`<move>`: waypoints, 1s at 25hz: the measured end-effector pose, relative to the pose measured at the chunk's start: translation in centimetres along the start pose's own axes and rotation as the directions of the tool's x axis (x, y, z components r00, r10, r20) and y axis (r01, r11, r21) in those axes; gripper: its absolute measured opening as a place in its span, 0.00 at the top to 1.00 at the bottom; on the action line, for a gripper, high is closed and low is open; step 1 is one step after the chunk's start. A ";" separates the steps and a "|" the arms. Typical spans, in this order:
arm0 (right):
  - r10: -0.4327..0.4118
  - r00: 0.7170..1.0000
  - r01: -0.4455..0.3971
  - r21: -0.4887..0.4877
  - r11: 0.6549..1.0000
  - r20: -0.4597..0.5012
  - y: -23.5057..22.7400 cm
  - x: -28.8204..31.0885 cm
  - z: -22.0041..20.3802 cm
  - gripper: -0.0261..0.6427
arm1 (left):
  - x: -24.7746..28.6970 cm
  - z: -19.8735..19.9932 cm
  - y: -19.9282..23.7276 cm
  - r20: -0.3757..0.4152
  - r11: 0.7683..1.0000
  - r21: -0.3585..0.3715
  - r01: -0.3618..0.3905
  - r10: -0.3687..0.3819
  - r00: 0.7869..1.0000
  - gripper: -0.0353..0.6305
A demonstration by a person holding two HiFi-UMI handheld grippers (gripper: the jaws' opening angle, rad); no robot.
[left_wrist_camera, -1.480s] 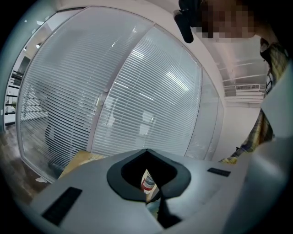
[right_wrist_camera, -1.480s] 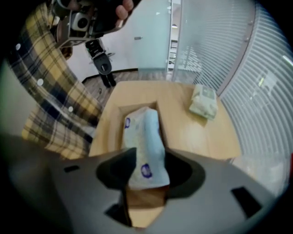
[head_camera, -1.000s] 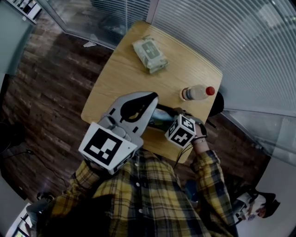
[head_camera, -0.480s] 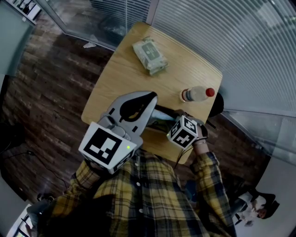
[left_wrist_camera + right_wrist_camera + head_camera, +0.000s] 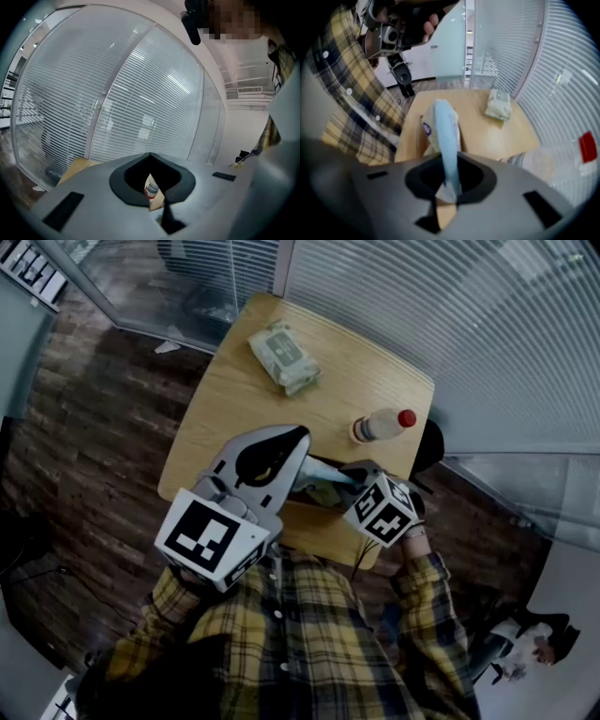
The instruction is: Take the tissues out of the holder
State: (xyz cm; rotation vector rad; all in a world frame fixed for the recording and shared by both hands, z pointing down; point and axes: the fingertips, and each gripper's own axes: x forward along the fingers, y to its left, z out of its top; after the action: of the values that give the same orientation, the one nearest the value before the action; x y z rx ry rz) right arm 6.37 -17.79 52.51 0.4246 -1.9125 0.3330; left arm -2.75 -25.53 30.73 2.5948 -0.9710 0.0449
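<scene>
**Soft pack pinched by one end in the right tool**

The right tool (image 5: pixel 448 191) has just been closing, and its jaws now stand nearly together, with the lower end of a pale blue tissue pack (image 5: pixel 445 136) caught between the pads. The pack stretches away from the jaws as a long, narrow, slightly creased shape, with a white panel bearing a purple mark beside it. It hangs over the near edge of the wooden surface (image 5: pixel 234 399), close to the person's checked shirt. The holder itself I cannot pick out in any view.

To judge by its look, the pack is light and yielding: a thin film wrap over soft paper, easily squashed, hardly breakable. The film is probably slick, so a pinch on the end alone may slide off or stretch the wrap. A hold across the thicker body would likely be surer.

The left tool (image 5: pixel 300 435) hovers just beside it, jaw tips meeting, nothing between them.

Farther off on the surface lie a wipes packet (image 5: pixel 284 357) and a red-capped bottle (image 5: pixel 380 425), well apart from each other.
</scene>
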 end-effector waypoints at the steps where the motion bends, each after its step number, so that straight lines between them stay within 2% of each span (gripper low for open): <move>1: -0.005 1.000 0.004 0.014 1.000 0.022 -0.1 -0.6 0.3 0.87 | 0.1 0.0 -0.2 0.002 1.000 0.003 0.005 -0.005 1.000 0.94; 7: -0.032 0.984 0.011 0.120 0.993 0.176 0.0 -4.6 1.7 0.87 | 0.4 0.3 -1.2 0.007 1.000 0.010 0.025 -0.025 1.000 0.94; 10: -0.083 0.957 0.024 0.210 0.977 0.277 -0.5 -7.3 2.2 0.87 | 0.3 0.3 -1.7 0.009 1.000 0.016 0.027 -0.027 1.000 0.94; 12: -0.138 0.927 0.038 0.278 0.960 0.349 -1.0 -9.3 2.4 0.87 | 0.4 0.3 -2.2 0.008 0.999 0.029 0.033 -0.033 0.999 0.94; 15: -0.235 0.858 0.049 0.382 0.923 0.457 -1.8 -12.2 3.1 0.87 | 0.5 0.4 -2.7 0.004 0.998 0.036 0.043 -0.043 0.999 0.94; 19: -0.346 0.745 0.007 0.513 0.859 0.570 -2.6 -16.0 4.4 0.87 | 0.5 0.6 -2.7 0.009 0.998 0.052 0.046 -0.046 0.999 0.94; 25: -0.484 0.583 -0.016 0.605 0.796 0.652 -2.5 -20.3 5.3 0.87 | 0.2 0.7 -2.7 0.010 0.997 0.055 0.055 -0.056 0.998 0.94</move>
State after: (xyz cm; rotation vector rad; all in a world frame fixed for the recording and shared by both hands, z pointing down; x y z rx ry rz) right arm 9.99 -19.46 31.73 1.4410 -2.5504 0.5890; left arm -0.89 -24.03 29.18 2.6737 -0.9137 0.0421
